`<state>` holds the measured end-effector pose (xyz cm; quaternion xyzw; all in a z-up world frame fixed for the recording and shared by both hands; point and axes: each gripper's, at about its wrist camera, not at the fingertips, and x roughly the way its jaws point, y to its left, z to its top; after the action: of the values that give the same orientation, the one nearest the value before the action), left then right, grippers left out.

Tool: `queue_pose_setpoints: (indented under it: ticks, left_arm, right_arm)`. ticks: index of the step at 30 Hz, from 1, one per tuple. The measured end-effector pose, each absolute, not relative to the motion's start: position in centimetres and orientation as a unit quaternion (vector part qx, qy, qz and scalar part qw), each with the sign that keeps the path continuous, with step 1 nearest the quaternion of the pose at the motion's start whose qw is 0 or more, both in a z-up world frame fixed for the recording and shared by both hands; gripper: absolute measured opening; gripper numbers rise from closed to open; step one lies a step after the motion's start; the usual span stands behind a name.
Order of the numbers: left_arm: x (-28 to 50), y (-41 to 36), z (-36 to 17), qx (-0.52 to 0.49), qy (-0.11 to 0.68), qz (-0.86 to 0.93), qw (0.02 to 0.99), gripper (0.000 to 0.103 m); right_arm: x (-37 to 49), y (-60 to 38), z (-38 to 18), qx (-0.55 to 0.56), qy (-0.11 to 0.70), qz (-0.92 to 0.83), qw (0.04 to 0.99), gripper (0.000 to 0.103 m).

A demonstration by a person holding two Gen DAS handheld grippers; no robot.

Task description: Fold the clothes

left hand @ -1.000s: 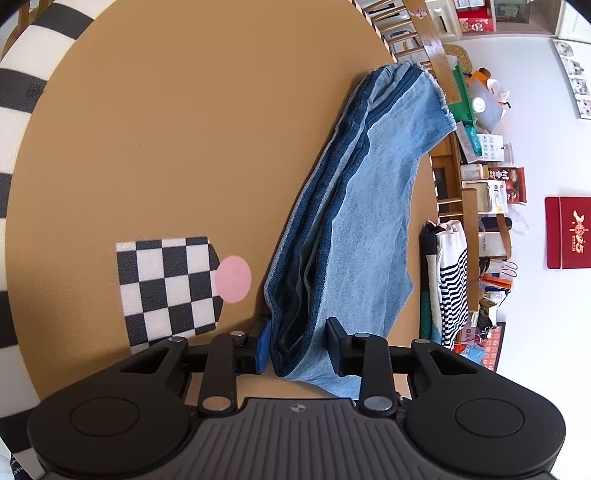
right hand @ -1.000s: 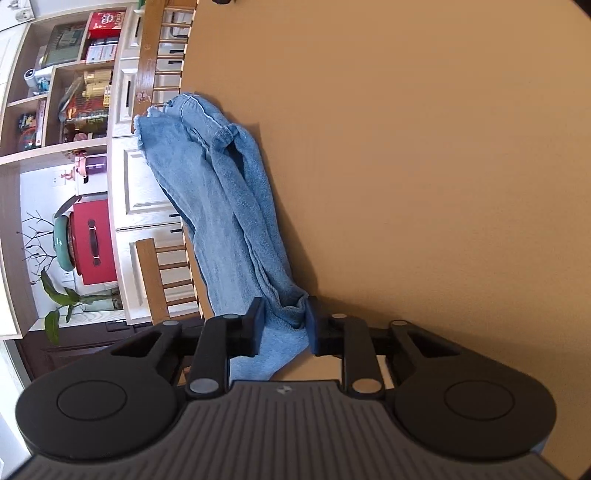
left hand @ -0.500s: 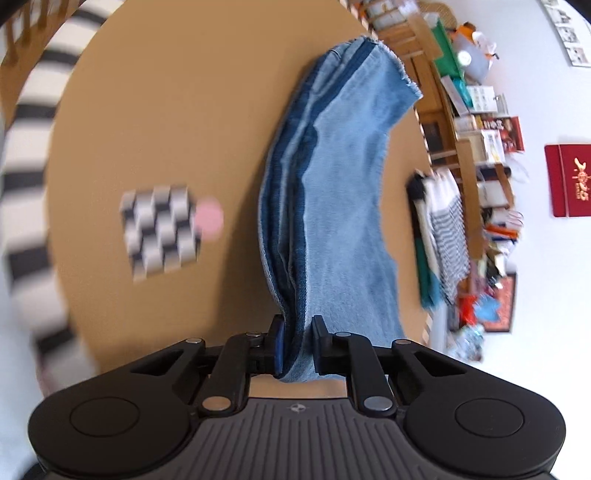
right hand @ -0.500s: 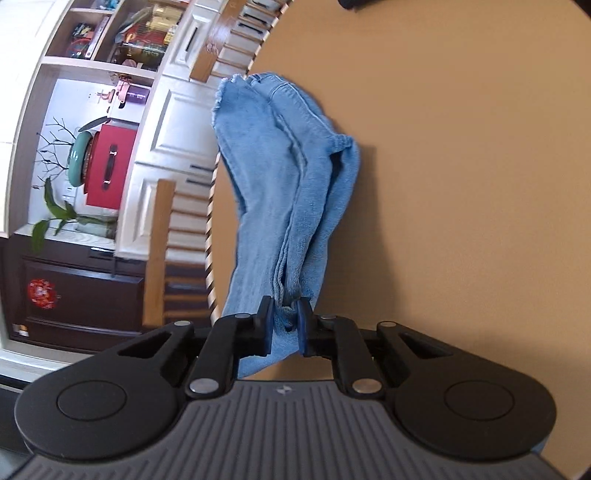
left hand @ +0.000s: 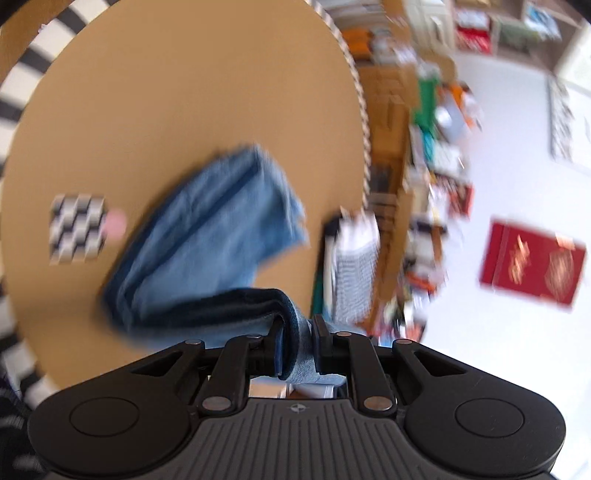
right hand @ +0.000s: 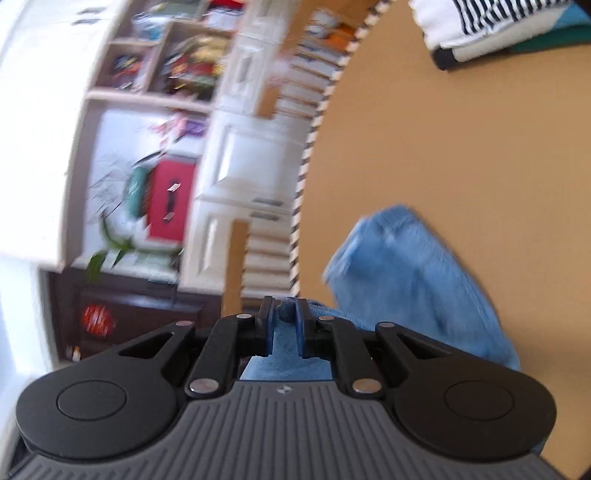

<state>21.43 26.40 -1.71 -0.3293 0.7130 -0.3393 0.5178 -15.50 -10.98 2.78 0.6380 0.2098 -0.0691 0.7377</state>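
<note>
Left wrist view: your left hand-held gripper (left hand: 297,345) clamps a dark-seamed fold of the blue denim jeans (left hand: 207,236), which trail ahead across the round tan worktop (left hand: 166,110). Right wrist view: your right hand-held gripper (right hand: 283,328) pinches the jeans' (right hand: 413,280) edge; the cloth spreads right over the worktop (right hand: 461,147).

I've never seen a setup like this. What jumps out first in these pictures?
Blue jeans drape over a round tan table, pinched at one end by the left gripper and at another by the right gripper. A checkered marker lies left of the jeans, and a striped folded garment sits at the table's far edge.
</note>
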Motion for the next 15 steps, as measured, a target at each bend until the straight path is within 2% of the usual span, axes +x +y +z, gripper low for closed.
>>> queue_pose_setpoints:
  ticks: [2,4,7,9,11,12,13,15]
  left_arm:
    - [23.7,23.7,-3.3,-0.322,0.716,-0.302,0.541,0.016]
    - [25.4,21.5,-5.6,-0.310,0.726,-0.263,0.554,0.017]
    - [26.8,19.9,-8.5,-0.318,0.746,-0.218,0.542,0.017]
    - [27.6,19.9,-8.4,-0.328,0.754,-0.215,0.527,0.021]
    - [28.6,20.8,-6.2,-0.324,0.741,-0.242,0.536,0.042]
    - [29.0,21.4,-4.5,-0.312,0.724,-0.260,0.557,0.063]
    - [29.2,22.2,-2.0,-0.282,0.688,-0.288,0.604,0.075]
    - [27.7,23.6,3.1,-0.208,0.592,-0.340,0.701,0.078]
  right_arm:
    - [-12.4,-12.9,0.7,0.637,0.222,-0.097,0.732,0.009]
    - [-9.9,-14.4,-1.6,0.647,0.224,-0.126,0.717,0.001]
    - [-7.4,-15.5,-4.7,0.649,0.240,-0.172,0.702,0.003]
    - [-6.1,-14.8,-4.8,0.595,0.268,-0.196,0.732,0.005]
    - [-6.0,-13.6,-2.6,0.514,0.279,-0.189,0.789,0.006]
    - [-6.2,-12.7,-1.1,0.469,0.286,-0.175,0.817,0.006]
    - [-6.4,-11.5,0.6,0.423,0.294,-0.158,0.842,0.006]
    - [-6.7,-8.3,3.1,0.336,0.315,-0.115,0.880,0.006]
